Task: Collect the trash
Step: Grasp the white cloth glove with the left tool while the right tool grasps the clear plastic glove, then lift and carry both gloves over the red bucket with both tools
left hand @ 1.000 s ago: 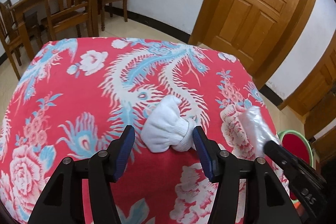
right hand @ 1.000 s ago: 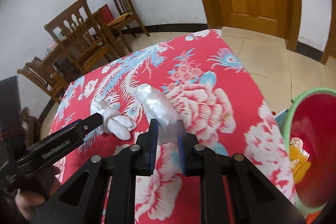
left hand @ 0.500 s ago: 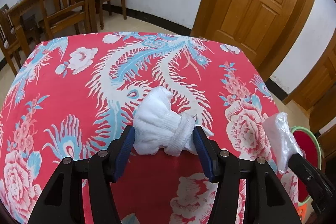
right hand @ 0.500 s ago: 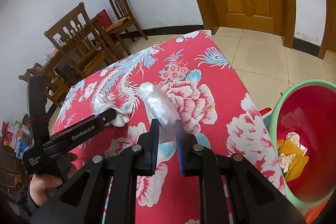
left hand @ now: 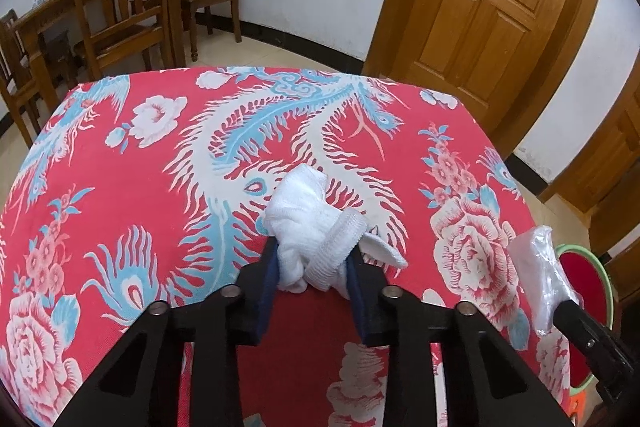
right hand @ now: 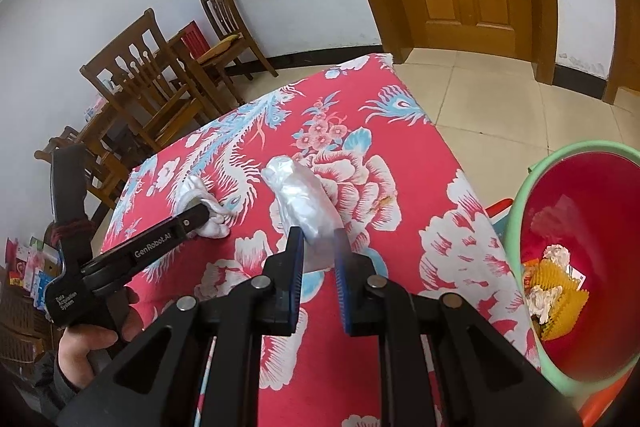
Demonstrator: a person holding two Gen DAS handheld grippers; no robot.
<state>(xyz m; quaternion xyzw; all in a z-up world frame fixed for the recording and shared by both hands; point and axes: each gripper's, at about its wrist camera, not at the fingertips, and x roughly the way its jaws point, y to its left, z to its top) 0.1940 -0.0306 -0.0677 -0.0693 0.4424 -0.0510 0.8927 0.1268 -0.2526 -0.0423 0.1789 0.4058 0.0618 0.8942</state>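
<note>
A: What does the left gripper point(left hand: 314, 263) hold?
B: Its 2 jaws are closed on the white cloth bundle point(left hand: 316, 227), which rests on the red floral tablecloth point(left hand: 160, 195). The grip sits on the ribbed band, probably the firmest section.

A: And the right gripper point(right hand: 319, 247)?
B: It is clamped narrow on the clear plastic bag point(right hand: 300, 201), held by 1 end above the cloth. The red bin point(right hand: 592, 227) stands beside the table on the right, already containing scraps, so the bag is likely carried there first
</note>
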